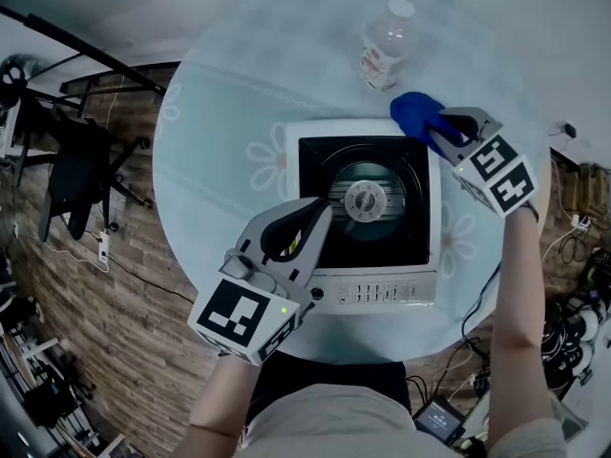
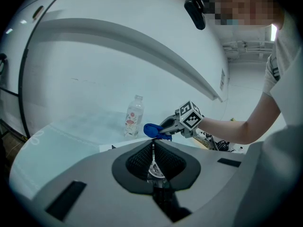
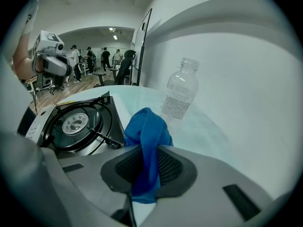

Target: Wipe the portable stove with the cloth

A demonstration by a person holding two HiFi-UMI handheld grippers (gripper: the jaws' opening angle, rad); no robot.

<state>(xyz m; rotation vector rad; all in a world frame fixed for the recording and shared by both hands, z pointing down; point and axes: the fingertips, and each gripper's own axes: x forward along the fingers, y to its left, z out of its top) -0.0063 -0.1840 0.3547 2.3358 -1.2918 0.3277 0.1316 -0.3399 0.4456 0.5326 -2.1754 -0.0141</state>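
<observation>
At the far right corner of the stove (image 1: 368, 289), the right gripper (image 1: 434, 130) clamps the blue cloth (image 1: 412, 113), near the bottle (image 1: 387, 46); the left gripper (image 1: 320, 214), jaws together, is over the left edge of the burner (image 1: 364, 198)

No word or number can be read from where I stand. The water bottle (image 1: 387, 46) on the worktop (image 1: 220, 113) just behind the portable stove (image 1: 431, 256) has a label (image 3: 178, 104) of fine print, too small to read. The row of marks on the stove's front panel (image 1: 374, 293) is just as illegible.
</observation>
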